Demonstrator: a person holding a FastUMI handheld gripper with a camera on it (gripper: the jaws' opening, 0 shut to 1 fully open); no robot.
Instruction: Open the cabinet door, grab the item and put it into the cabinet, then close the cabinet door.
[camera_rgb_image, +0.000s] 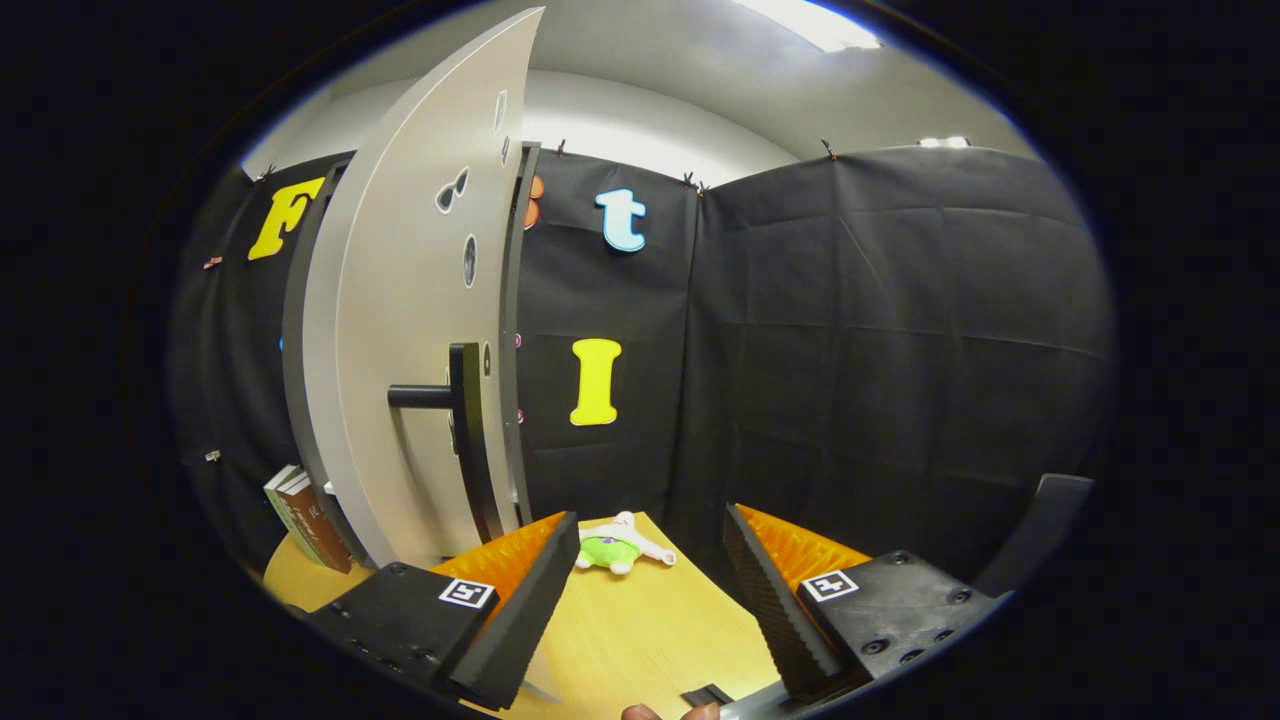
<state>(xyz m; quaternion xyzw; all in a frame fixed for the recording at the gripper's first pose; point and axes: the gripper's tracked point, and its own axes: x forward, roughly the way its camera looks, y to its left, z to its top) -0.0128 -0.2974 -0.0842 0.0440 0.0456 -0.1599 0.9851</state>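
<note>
A tall grey cabinet door (400, 330) stands swung open to the left of my fingers, with a dark bar handle (455, 400) on its face. A small green and white plush toy (615, 546) lies on the wooden table (640, 630), beyond my fingertips and near the table's far corner. My gripper (650, 540) is open over the table with nothing between its fingers. The left finger (520, 590) sits close to the bottom edge of the door. The cabinet's inside is hidden behind the door.
Two books (305, 520) lean at the cabinet's left foot. Black cloth walls close the booth behind and to the right of the table. Fingertips of a person's hand (665, 712) show at the near edge.
</note>
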